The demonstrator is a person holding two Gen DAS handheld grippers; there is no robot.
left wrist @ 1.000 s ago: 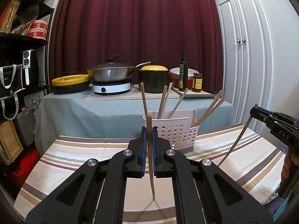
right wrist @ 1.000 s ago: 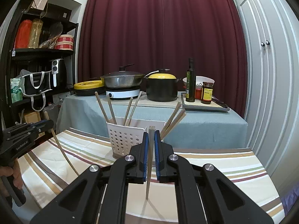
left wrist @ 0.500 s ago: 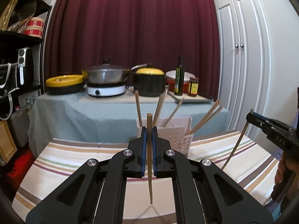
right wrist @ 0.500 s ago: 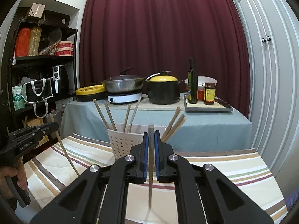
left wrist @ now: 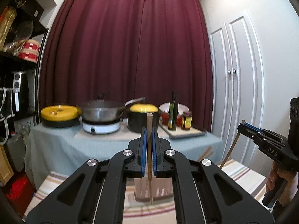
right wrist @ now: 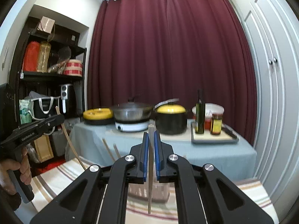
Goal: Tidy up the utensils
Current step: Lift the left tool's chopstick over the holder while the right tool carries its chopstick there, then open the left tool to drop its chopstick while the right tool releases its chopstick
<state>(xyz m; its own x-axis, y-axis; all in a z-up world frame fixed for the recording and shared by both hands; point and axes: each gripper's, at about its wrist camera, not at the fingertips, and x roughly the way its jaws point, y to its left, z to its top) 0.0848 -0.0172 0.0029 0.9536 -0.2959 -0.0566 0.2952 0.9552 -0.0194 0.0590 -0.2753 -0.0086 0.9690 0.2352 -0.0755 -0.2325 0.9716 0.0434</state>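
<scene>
In the left wrist view my left gripper [left wrist: 149, 130] is shut on an upright wooden chopstick [left wrist: 150, 186], whose lower tip hangs in front of the white perforated basket [left wrist: 143, 190]. The fingers hide most of the basket. My right gripper [left wrist: 243, 126] shows at the right edge, shut on a slanted chopstick [left wrist: 230, 149]. In the right wrist view my right gripper [right wrist: 151, 137] clamps its chopstick [right wrist: 150, 190] vertically above the basket [right wrist: 162, 192]. My left gripper [right wrist: 60, 118] appears at the left with its chopstick [right wrist: 72, 145]. Other chopsticks [right wrist: 108, 147] stick out of the basket.
The basket stands on a table with a striped cloth [right wrist: 250, 192]. Behind it, a side table with a blue-grey cloth [left wrist: 56, 143] carries a wok on a cooker [left wrist: 101, 112], a black pot [left wrist: 143, 119], an oil bottle [left wrist: 172, 112] and a jar. A dark shelf stands left, white cupboard doors right.
Both grippers have lifted and tipped upward, so the basket has dropped low in both views behind the fingers. Each gripper still clamps its chopstick.
</scene>
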